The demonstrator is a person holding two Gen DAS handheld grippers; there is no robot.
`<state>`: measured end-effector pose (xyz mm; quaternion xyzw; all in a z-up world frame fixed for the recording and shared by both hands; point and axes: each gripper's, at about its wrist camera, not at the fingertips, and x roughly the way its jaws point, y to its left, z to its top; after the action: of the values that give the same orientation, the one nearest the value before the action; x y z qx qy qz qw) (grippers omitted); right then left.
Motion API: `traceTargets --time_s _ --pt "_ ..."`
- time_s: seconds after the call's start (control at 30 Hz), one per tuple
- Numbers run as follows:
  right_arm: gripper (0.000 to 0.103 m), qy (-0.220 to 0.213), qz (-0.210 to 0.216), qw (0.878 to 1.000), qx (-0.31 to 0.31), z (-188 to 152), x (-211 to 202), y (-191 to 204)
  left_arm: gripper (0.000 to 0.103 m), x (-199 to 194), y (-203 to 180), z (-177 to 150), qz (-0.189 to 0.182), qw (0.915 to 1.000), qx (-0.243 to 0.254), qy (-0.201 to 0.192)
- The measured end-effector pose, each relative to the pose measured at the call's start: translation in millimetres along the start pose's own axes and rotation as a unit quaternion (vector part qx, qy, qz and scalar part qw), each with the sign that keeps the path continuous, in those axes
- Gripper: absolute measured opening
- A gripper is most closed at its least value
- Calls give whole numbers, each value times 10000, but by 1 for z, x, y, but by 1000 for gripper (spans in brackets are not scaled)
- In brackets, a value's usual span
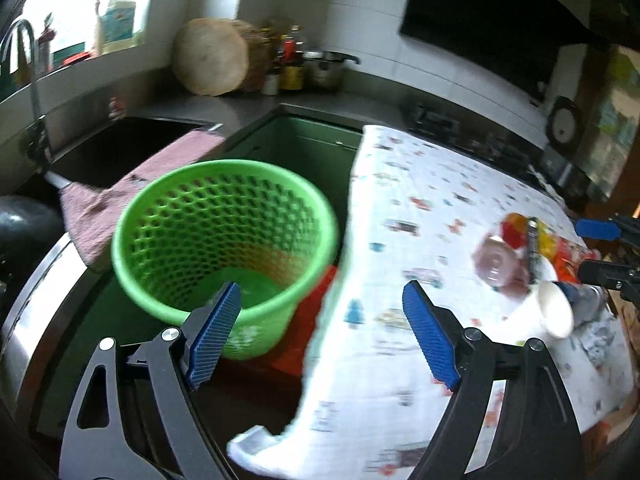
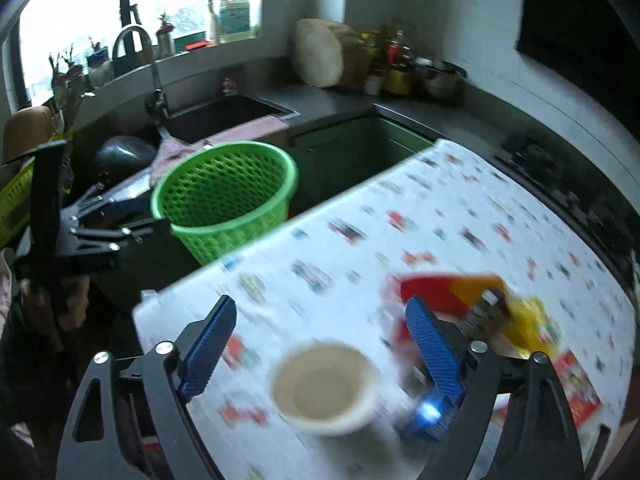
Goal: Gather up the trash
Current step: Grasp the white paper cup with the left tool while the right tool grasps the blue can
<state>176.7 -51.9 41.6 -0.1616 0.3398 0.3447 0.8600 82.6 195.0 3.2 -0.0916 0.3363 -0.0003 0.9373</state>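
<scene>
A green mesh waste basket [image 1: 224, 248] stands left of a table with a white patterned cloth [image 1: 420, 208]; it also shows in the right wrist view [image 2: 226, 196]. My left gripper [image 1: 322, 332] is open and empty, above the basket's near rim and the table's left edge. A white paper cup [image 2: 326, 388] lies on the cloth between the open fingers of my right gripper [image 2: 320, 344]. A red and yellow wrapper [image 2: 472, 304] lies just right of the cup. In the left wrist view the cup [image 1: 548, 312], a pink lid [image 1: 496, 260] and the wrapper [image 1: 536, 236] lie together.
A dark sink [image 2: 224, 116] with a tap and a pink towel [image 1: 132, 196] sits behind the basket. A round wooden board [image 1: 212, 56], bottles and a metal pot [image 1: 324, 68] stand on the counter. A red packet [image 2: 576, 388] lies at the cloth's right edge.
</scene>
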Motion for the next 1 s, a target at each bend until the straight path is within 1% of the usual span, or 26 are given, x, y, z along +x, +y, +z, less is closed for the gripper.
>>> traceTargets --time_s 0.1,0.23,0.3,0.47,0.57,0.7,0.87,1.0 --pt "86 88 -242 9996 -66 -21 -13 -20 83 -2 -22 -3 -171 9998 143 8" --pt "87 302 -328 9988 -199 -50 -23 -38 84 -3 -50 -10 -421 9985 345 62" --pt "88 403 -373 9979 -345 -63 -24 -42 88 -3 -63 -15 -520 9974 492 99" --pt "89 785 -485 9930 -742 -88 -12 -53 89 0 -96 -27 -735 9928 928 202" --pt "89 964 -477 9897 -940 -95 -1 -61 89 6 -115 -36 -909 9883 1180 311" --pt "89 1112 -424 9864 -1136 -96 14 -70 89 17 -131 -46 -1038 9843 1342 488" --pt "89 1284 -215 9849 -1139 -93 31 -87 89 34 -140 -56 -1262 9810 1246 782" --pt "89 1483 -53 9826 -1113 -93 46 -98 89 41 -151 -63 -1371 9770 1387 860"
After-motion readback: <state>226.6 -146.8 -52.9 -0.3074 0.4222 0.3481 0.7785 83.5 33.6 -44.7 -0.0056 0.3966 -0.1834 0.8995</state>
